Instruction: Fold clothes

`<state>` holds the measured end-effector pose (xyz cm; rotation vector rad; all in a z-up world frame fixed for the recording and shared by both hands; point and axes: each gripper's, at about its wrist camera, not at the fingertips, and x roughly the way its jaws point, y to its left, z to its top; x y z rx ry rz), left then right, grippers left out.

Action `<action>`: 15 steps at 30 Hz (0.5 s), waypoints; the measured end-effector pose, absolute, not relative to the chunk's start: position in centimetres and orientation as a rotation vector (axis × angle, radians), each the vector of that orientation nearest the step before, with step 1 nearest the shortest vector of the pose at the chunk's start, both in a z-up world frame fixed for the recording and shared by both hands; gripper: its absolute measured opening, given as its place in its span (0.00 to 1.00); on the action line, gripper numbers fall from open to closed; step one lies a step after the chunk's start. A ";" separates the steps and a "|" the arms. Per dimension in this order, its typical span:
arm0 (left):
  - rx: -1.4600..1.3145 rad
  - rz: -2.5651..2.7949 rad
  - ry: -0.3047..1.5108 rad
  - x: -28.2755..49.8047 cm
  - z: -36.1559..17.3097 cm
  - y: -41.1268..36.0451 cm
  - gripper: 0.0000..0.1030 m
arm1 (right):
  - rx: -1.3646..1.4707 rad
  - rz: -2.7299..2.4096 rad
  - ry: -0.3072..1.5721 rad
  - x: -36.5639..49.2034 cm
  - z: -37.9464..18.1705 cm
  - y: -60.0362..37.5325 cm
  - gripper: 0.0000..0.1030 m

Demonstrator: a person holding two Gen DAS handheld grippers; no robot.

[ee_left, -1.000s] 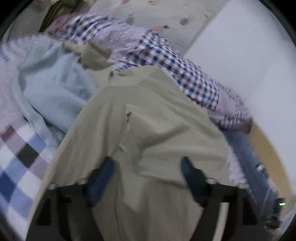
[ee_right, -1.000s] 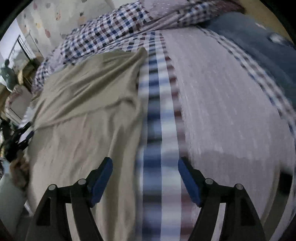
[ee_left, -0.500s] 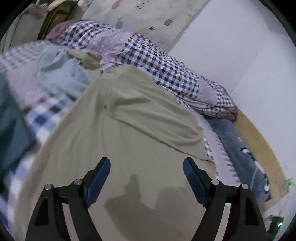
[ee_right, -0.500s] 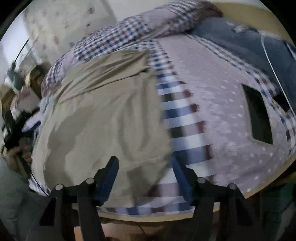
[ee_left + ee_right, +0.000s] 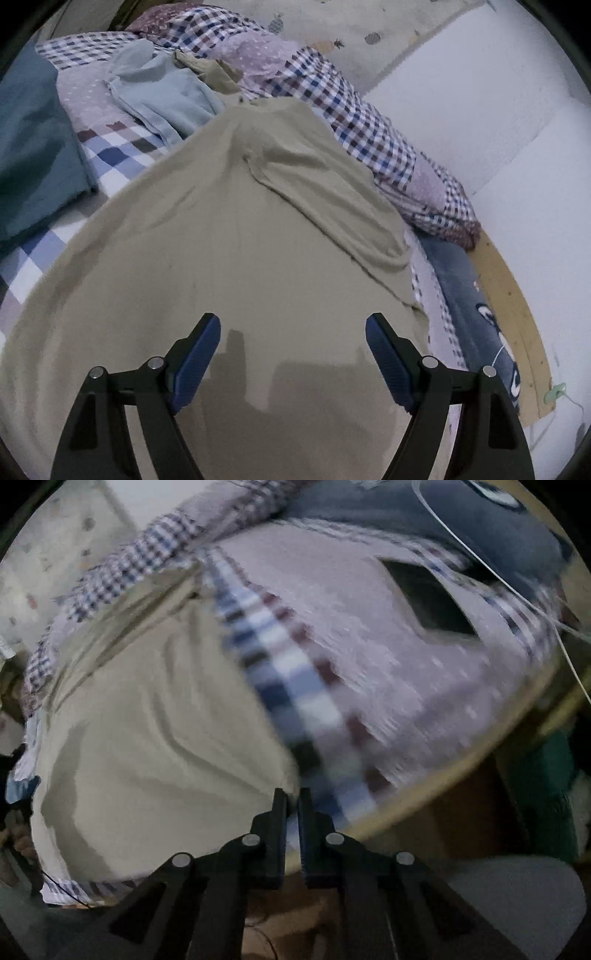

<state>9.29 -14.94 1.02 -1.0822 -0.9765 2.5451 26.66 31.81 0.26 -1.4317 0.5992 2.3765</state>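
A large khaki garment [image 5: 236, 236] lies spread over a bed, one sleeve folded across its upper right part. My left gripper [image 5: 293, 328] hovers open above the garment's near end, nothing between its blue pads [image 5: 199, 354]. In the right wrist view the same khaki garment [image 5: 155, 716] covers the left of the bed, and my right gripper [image 5: 291, 801] is shut on its near right corner at the bed's edge. That view is blurred by motion.
A checked and dotted bedsheet [image 5: 122, 147] covers the bed. A pale blue garment [image 5: 162, 96] and a teal cloth [image 5: 29, 147] lie at the far left. A checked quilt [image 5: 332, 99] runs along the white wall [image 5: 480, 92]. Navy bedding [image 5: 461, 520] and a white cable [image 5: 480, 565] sit beyond.
My right gripper has closed on the khaki garment's corner near the bed edge. The left gripper has drawn back and now hovers over the flattened garment, still open.
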 end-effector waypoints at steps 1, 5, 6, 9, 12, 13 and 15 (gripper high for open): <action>-1.073 2.550 -0.977 9.3 1.1 -15.1 0.82 | -1.440 2.334 0.589 26.9 0.1 32.1 0.04; -1.093 2.539 -0.984 8.6 0.8 -15.4 0.82 | -1.457 2.207 0.688 27.3 -0.4 33.6 0.08; -1.094 2.537 -0.988 8.4 0.7 -15.5 0.82 | -1.449 2.213 0.697 27.1 -0.2 33.4 0.09; -1.081 2.536 -1.008 7.8 0.7 -15.8 0.82 | -1.445 2.290 0.682 25.8 0.9 31.5 0.14; -1.026 2.517 -1.041 6.8 1.3 -16.4 0.82 | -1.452 2.397 0.637 23.9 2.4 29.1 0.22; -1.002 2.522 -1.042 6.6 1.6 -16.7 0.82 | -1.451 2.440 0.607 23.1 3.1 28.2 0.23; -0.936 2.541 -1.052 6.0 2.2 -17.5 0.82 | -1.423 2.541 0.511 21.3 5.0 26.1 0.33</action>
